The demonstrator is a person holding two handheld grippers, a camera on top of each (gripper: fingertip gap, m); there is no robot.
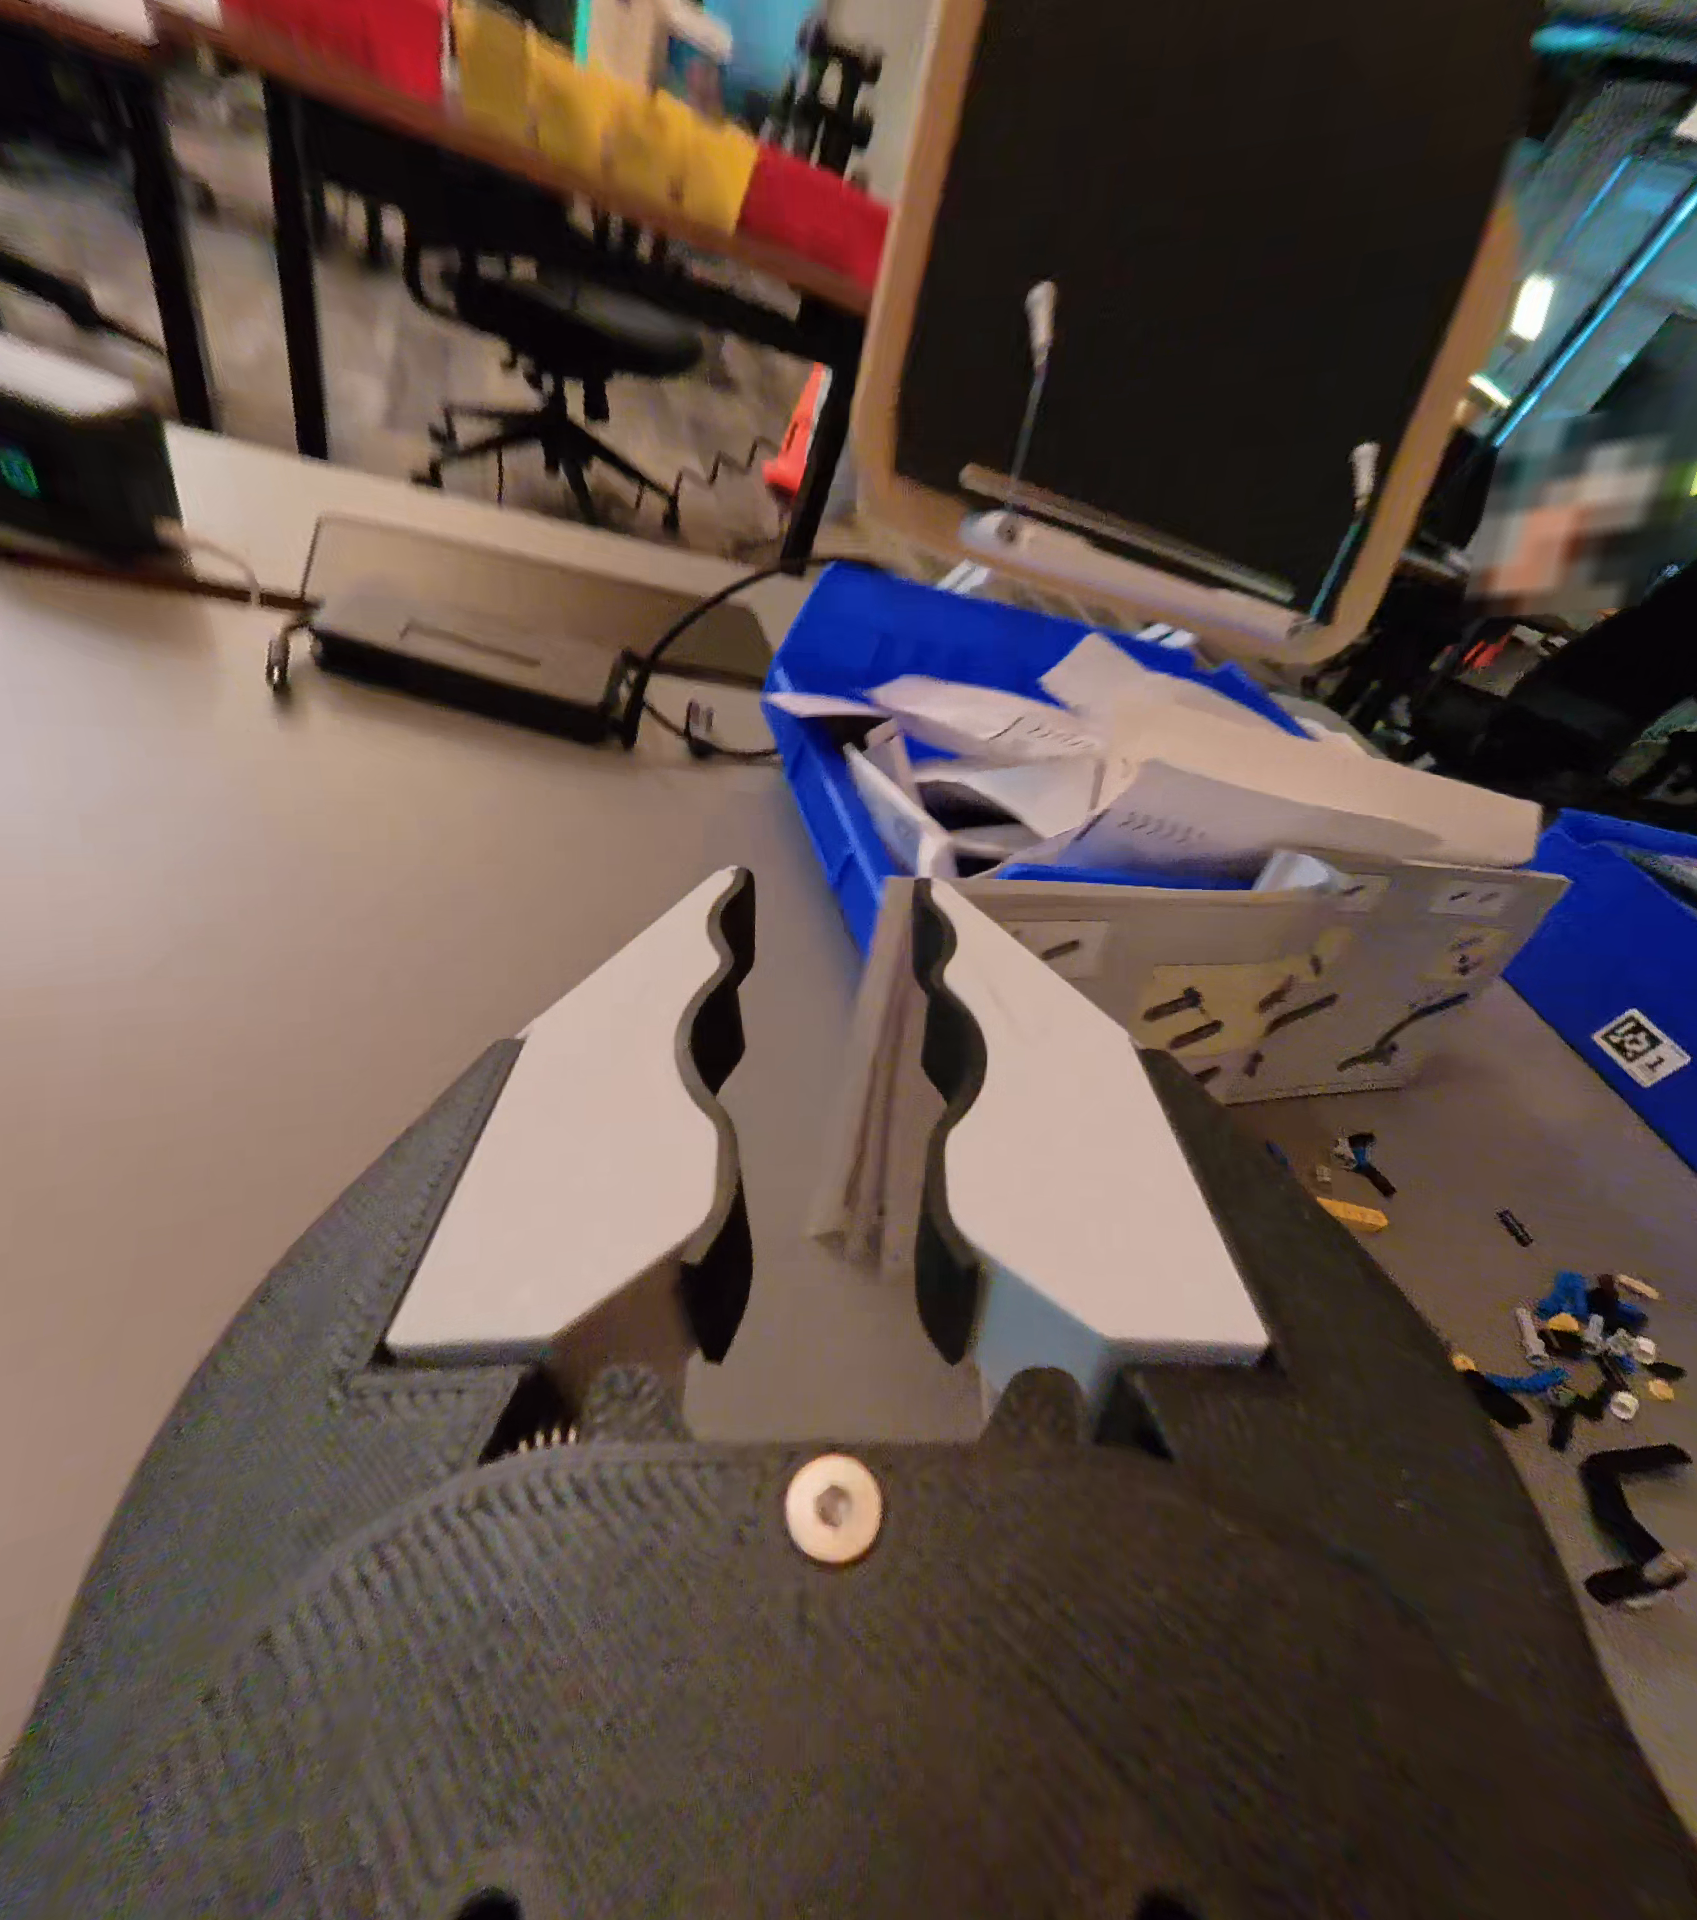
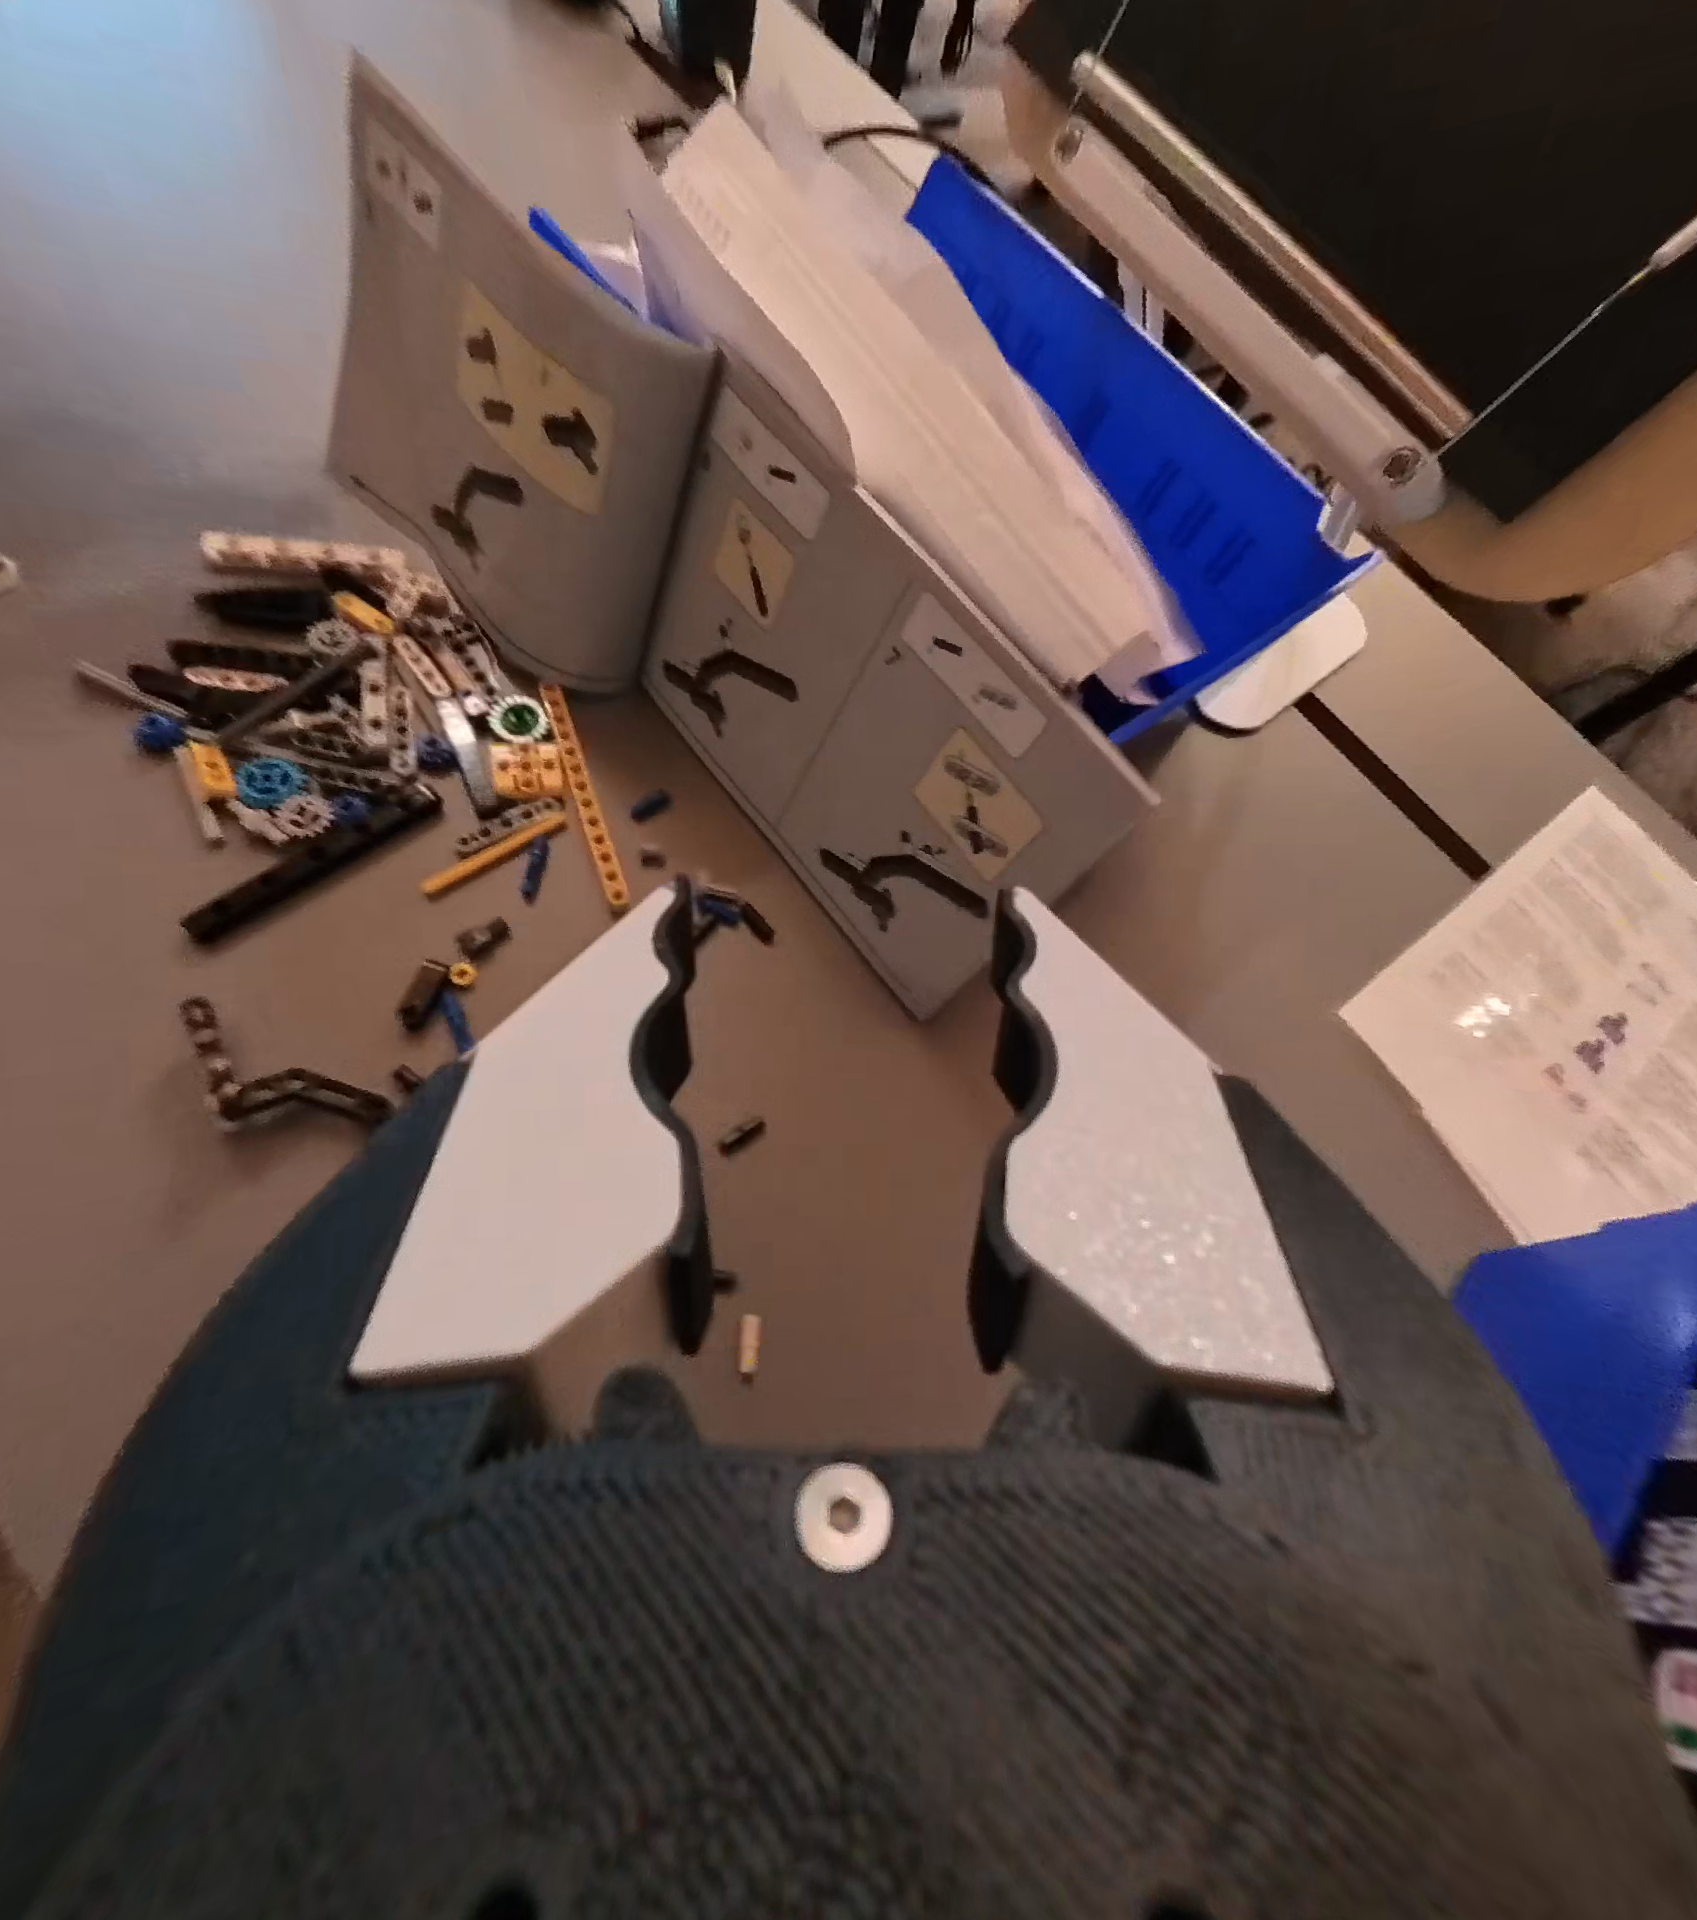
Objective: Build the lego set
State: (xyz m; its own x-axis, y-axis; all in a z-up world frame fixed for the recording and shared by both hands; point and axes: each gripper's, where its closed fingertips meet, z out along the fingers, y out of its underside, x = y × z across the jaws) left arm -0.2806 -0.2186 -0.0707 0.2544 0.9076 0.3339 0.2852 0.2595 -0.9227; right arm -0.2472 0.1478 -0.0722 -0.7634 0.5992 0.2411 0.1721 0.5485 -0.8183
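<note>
On the grey tabletop (image 2: 44, 343), the loose Lego Technic pieces (image 2: 345, 717) lie in a heap left of the open instruction booklet (image 2: 719, 582), which stands propped against a blue bin (image 2: 1135, 416) stuffed with white paper bags. Right gripper (image 2: 839, 914) hovers above the table with jaws spread wide, nothing between them; a few small pins lie on the table under the gap. Left gripper (image 1: 833, 904) has jaws parted by a narrow gap; the booklet's edge (image 1: 875, 1091) sits just beside its right finger, and I cannot tell whether it touches. Step in hand, as I judge it: checking the booklet page, then picking the next part. To do it well, keep the booklet upright and readable, approach one piece at a time from the heap's fringe, and align the jaws across a beam's narrow sides. Counts: two grippers, one booklet, two blue bins in the left wrist view, one partly built black angled assembly (image 2: 293, 1091); loose pieces too many and too blurred to count.
</note>
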